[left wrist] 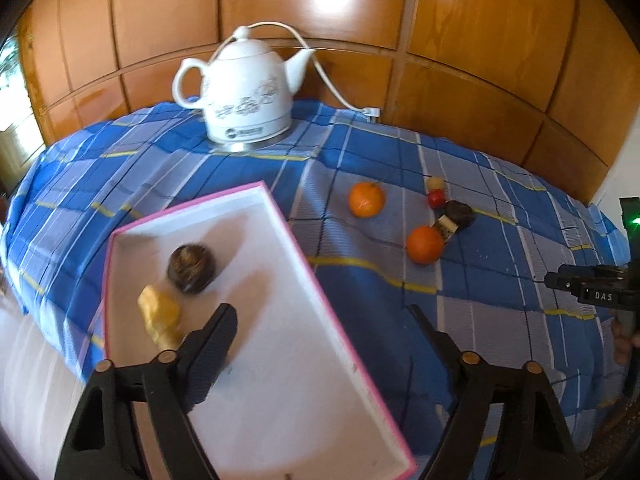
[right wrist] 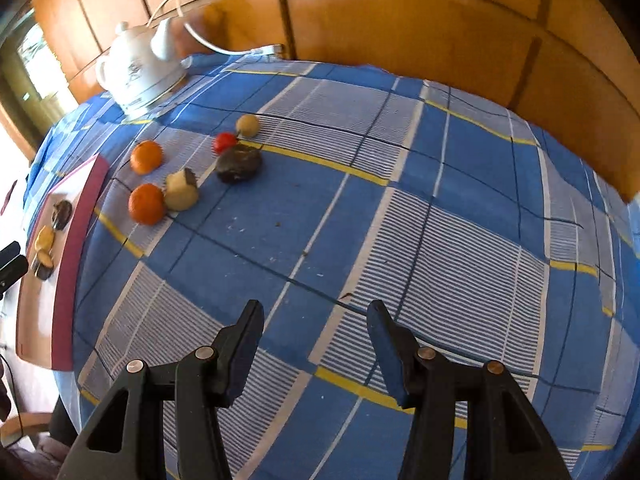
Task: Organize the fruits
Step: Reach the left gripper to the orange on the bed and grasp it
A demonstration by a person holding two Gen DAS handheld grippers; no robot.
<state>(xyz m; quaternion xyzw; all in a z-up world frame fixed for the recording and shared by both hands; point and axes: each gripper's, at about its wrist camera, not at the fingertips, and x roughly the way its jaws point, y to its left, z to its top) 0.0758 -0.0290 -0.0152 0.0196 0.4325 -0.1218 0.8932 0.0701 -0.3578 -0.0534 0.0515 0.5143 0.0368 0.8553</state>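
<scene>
both claws, left claw (left wrist: 320, 320) and right claw (right wrist: 316, 316), gape empty; white kettle (left wrist: 244, 92) behind scattered oranges (left wrist: 366, 199).

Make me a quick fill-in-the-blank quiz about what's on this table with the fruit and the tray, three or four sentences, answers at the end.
1. The number of oranges lying on the checked cloth is ____.
2. The white tray has a rim coloured ____.
3. At the back of the table stands a white ____, its cord trailing behind it.
4. The right gripper hangs over bare cloth, its jaws apart and holding ____.

Missing words: two; pink; kettle; nothing
</scene>
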